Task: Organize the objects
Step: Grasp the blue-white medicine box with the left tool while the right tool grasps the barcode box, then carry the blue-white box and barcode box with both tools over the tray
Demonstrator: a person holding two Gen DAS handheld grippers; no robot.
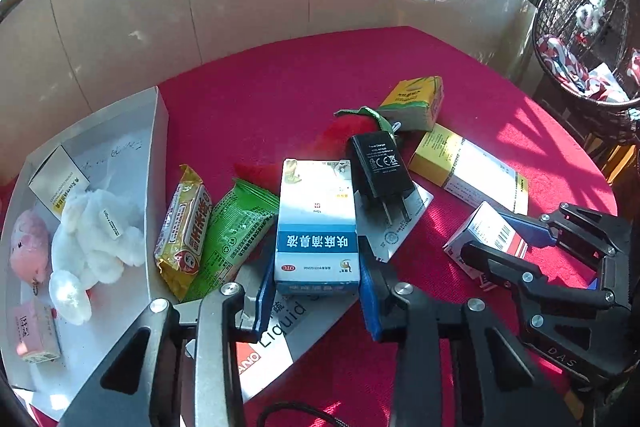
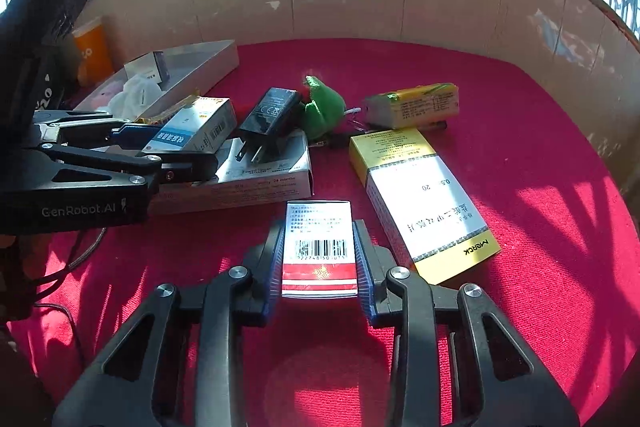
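On the red cloth, my left gripper (image 1: 316, 289) is shut on a blue-and-white medicine box (image 1: 316, 227); its blue pads press both long sides. That box lies on a flat grey carton (image 1: 288, 327). In the right wrist view the same gripper (image 2: 160, 147) comes in from the left, holding that box (image 2: 192, 131). My right gripper (image 2: 320, 267) is shut on a small white box with a red band and barcode (image 2: 319, 247), pads against its two sides. From the left wrist view, the right gripper (image 1: 506, 241) and its box (image 1: 484, 231) show at the right.
A grey tray (image 1: 158, 131) at the left holds a white plush, a pink plush and small boxes. Loose nearby: a yellow snack pack (image 1: 184, 227), a green packet (image 1: 236, 227), a black charger (image 1: 380, 167), a red-green plush (image 1: 352, 131), a yellow tissue pack (image 1: 416, 99), a yellow-white box (image 1: 468, 171). Cardboard walls the back.
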